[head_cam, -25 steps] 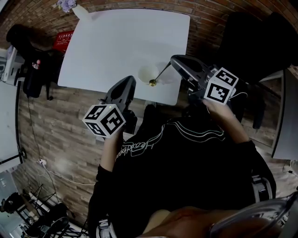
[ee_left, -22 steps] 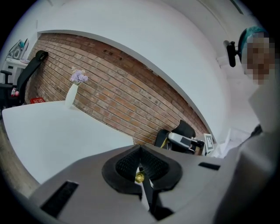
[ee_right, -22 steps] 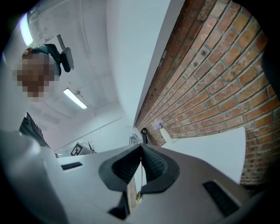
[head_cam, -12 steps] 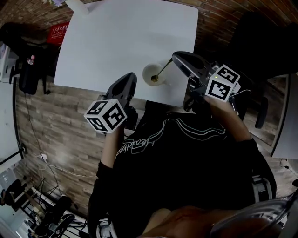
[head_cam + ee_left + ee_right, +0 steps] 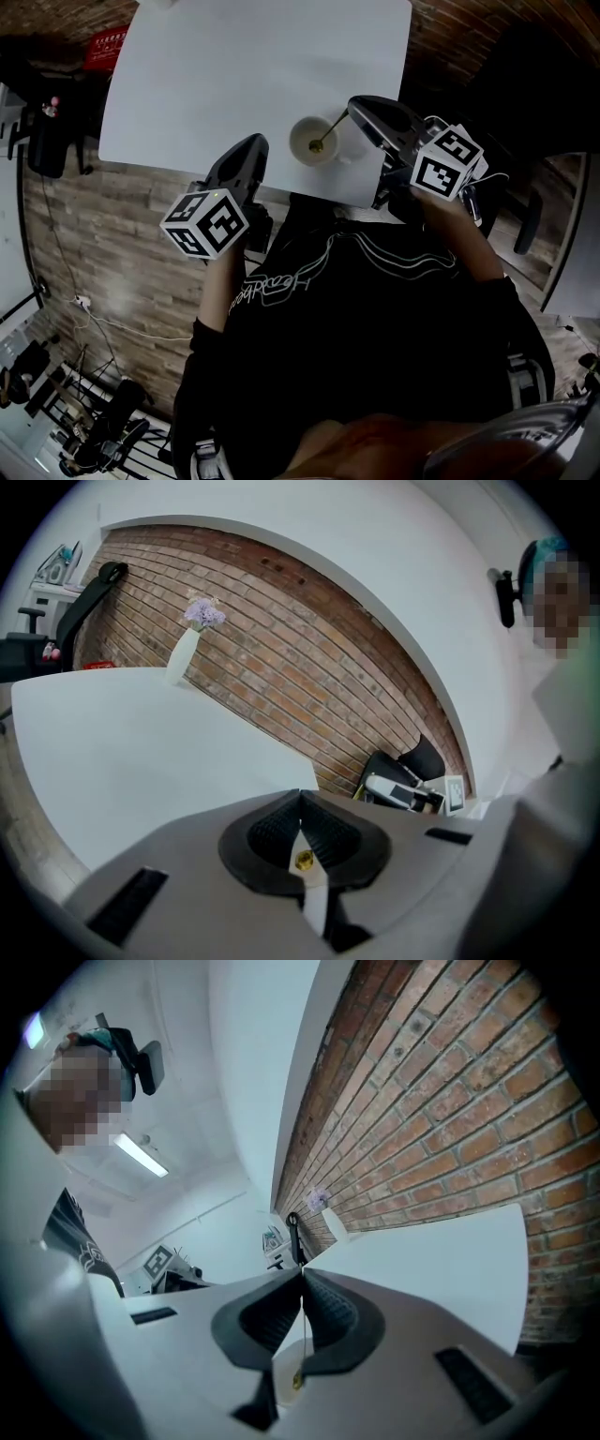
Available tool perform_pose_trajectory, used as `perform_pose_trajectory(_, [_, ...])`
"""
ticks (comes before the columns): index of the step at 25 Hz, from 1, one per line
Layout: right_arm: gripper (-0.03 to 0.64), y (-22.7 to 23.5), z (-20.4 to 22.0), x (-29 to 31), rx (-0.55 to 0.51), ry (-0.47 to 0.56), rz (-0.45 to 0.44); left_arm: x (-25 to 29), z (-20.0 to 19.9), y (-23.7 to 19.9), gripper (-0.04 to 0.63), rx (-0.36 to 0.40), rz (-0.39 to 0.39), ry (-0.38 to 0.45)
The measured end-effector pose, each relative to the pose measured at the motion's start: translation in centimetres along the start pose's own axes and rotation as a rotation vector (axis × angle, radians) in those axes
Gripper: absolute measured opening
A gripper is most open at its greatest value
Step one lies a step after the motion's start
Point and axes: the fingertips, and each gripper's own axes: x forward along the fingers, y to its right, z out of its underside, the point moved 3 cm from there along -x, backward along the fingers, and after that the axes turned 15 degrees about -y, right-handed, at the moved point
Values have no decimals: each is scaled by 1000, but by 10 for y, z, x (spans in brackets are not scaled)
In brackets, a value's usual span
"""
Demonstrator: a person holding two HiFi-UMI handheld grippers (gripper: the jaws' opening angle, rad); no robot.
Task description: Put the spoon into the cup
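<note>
The right tongs pinch the spoon, its bowl inside the cup. The left tongs are closed, empty.

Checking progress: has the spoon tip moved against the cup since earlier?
Yes. The tip of the spoon went from the near rim of the cup to inside it, near its middle; the right claw holds it.

White table, roughly square with rounded corners. A pale cup stands upright close to the near edge, right of centre. A slim white vase, apparently holding purple flowers, stands at the far left corner.
</note>
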Motion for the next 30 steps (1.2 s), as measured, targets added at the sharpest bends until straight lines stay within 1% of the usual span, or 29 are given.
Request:
perform_pose_trajectory(5, [-2, 10, 20, 18, 16, -30, 7, 7, 9, -8, 5, -4, 10, -22])
perform_pose_trajectory(10, [-2, 20, 38, 22, 35, -59, 9, 15, 20, -8, 5, -14, 8, -39])
perform_pose_trajectory(19, [-2, 30, 49, 27, 45, -79, 10, 26, 32, -11, 5, -35, 12, -71])
perform_pose_trajectory(30, [-2, 34, 55, 28, 68, -98, 15, 31, 36, -5, 5, -32, 25, -93])
